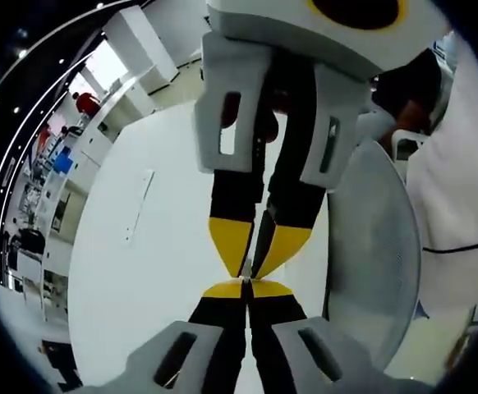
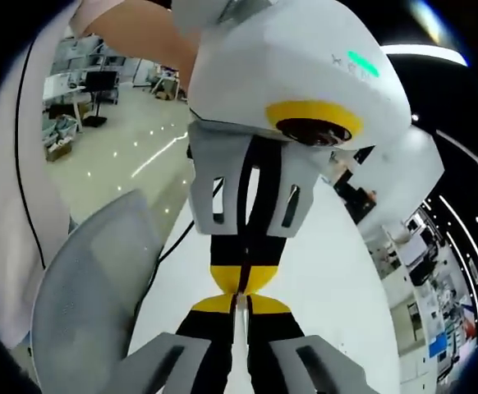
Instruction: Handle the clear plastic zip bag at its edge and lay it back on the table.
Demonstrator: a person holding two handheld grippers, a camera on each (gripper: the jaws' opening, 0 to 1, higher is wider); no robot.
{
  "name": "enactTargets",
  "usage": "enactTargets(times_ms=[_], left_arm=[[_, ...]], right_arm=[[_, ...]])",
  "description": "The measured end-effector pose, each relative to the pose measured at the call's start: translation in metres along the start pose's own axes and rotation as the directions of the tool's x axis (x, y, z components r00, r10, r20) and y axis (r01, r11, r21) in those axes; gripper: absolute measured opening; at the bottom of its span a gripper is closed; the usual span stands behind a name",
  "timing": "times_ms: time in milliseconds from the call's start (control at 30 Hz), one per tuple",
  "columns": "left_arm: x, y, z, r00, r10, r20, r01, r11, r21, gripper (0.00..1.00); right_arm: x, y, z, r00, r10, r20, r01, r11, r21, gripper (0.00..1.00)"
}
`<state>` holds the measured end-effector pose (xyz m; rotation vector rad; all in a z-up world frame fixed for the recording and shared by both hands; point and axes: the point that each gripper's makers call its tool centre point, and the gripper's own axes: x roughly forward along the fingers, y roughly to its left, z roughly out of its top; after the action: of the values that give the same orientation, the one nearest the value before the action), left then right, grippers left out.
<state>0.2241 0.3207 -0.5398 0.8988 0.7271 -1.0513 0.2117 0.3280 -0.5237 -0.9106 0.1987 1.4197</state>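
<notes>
Two grippers meet tip to tip over the white table, pinching one thin clear edge.

The left gripper (image 1: pixel 247 289) and right gripper (image 2: pixel 241 304) both have jaws closed on the clear zip bag (image 1: pixel 261 238), barely visible edge-on between them. One table (image 1: pixel 132 271), one grey mesh chair (image 1: pixel 379 263).

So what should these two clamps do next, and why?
Probably lower both together toward the white table. The left gripper and right gripper are shut tip to tip, seemingly pinching a thin clear sliver, likely the edge of the bag, above it.
</notes>
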Motion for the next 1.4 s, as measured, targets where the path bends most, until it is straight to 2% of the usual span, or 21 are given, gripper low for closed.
enactTargets(times_ms=[300,567,933,1400], left_arm=[[0.001,-0.004,0.0,1.0,-0.004,-0.009,0.005,1.0,0.018,0.0],[0.001,-0.004,-0.002,1.0,0.001,-0.017,-0.001,1.0,0.019,0.0],[0.005,-0.004,0.008,1.0,0.001,-0.006,-0.001,1.0,0.022,0.0],[0.01,-0.001,0.007,1.0,-0.007,-0.021,0.008,1.0,0.027,0.0]], right_arm=[[0.002,0.005,-0.003,1.0,0.023,-0.015,-0.024,1.0,-0.013,0.0],[0.003,0.006,-0.004,0.999,0.012,-0.04,-0.013,0.999,-0.033,0.0],[-0.004,0.006,-0.015,0.998,0.01,-0.067,-0.01,1.0,-0.013,0.0],[-0.017,0.002,-0.032,0.995,0.004,-0.105,-0.003,1.0,0.002,0.0]])
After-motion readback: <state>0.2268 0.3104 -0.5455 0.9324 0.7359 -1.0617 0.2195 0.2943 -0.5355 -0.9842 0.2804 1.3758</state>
